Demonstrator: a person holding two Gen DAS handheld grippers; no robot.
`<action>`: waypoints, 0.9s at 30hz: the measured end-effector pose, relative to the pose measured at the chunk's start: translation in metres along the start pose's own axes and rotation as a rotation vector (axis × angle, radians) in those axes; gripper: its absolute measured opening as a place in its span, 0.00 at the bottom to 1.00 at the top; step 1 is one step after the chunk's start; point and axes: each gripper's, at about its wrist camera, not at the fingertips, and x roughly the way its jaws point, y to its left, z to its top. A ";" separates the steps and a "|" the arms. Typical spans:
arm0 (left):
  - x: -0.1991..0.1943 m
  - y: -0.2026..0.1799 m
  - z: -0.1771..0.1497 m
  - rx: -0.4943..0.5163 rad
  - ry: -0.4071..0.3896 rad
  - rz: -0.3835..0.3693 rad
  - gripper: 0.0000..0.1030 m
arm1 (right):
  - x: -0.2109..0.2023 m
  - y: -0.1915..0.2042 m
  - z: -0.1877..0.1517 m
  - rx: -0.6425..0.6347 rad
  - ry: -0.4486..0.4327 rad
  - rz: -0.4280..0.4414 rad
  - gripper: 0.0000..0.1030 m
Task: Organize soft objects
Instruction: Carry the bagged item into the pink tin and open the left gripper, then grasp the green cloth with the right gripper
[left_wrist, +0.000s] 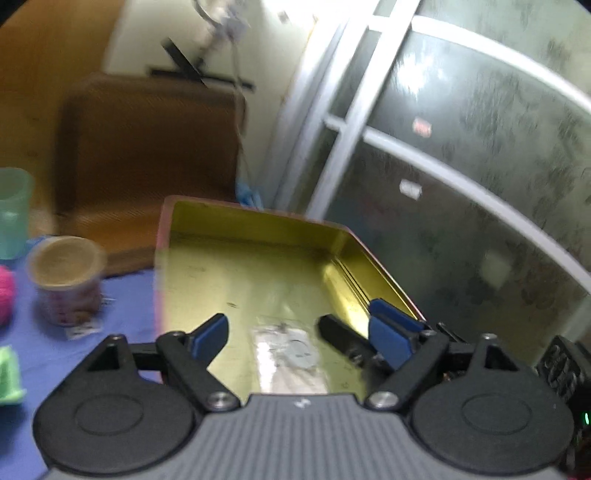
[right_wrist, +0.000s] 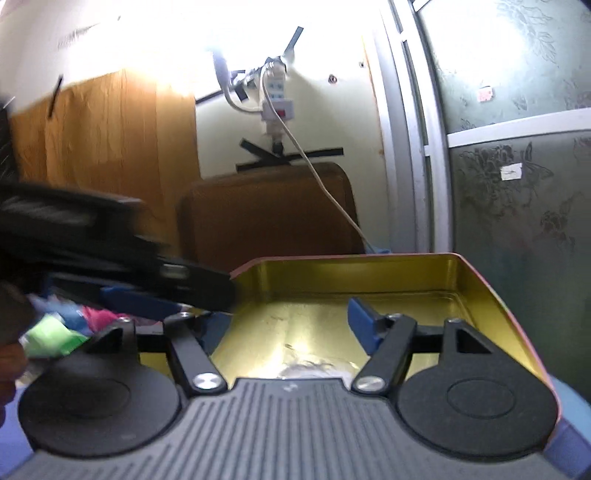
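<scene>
- We read no writing: the cup (left_wrist: 68, 280) label, the door stickers (right_wrist: 509, 171) and the wall socket (right_wrist: 277, 96) are too blurred.
- Our left gripper (left_wrist: 299, 332) stands wide over the gold tin (left_wrist: 258, 266), nothing between its blue pads (left_wrist: 210, 338); a clear packet (left_wrist: 288, 354) lies on the tin floor below.
- Our right gripper (right_wrist: 291, 321) also stands wide and empty above the tin (right_wrist: 369, 277); the left gripper crosses its left finger.
- The soft things lie on the blue cloth (left_wrist: 122, 295) left of the tin: pink (left_wrist: 5, 295) and green (left_wrist: 9, 373) in the left view, a green-and-pink heap (right_wrist: 70, 328) in the right.
- Only the left view shows the cup and a green tumbler (left_wrist: 13, 212); only the right shows the socket and its cable (right_wrist: 325, 184).
- A brown chair (right_wrist: 266, 210) stands behind the tin.
</scene>
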 end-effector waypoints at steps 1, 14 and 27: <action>-0.017 0.007 -0.007 -0.004 -0.024 0.025 0.85 | -0.002 0.005 0.001 0.002 -0.011 0.020 0.68; -0.147 0.120 -0.104 -0.194 -0.073 0.472 0.85 | 0.007 0.142 -0.021 -0.183 0.119 0.440 0.52; -0.182 0.174 -0.125 -0.368 -0.166 0.594 0.88 | 0.028 0.216 -0.027 -0.368 0.208 0.542 0.50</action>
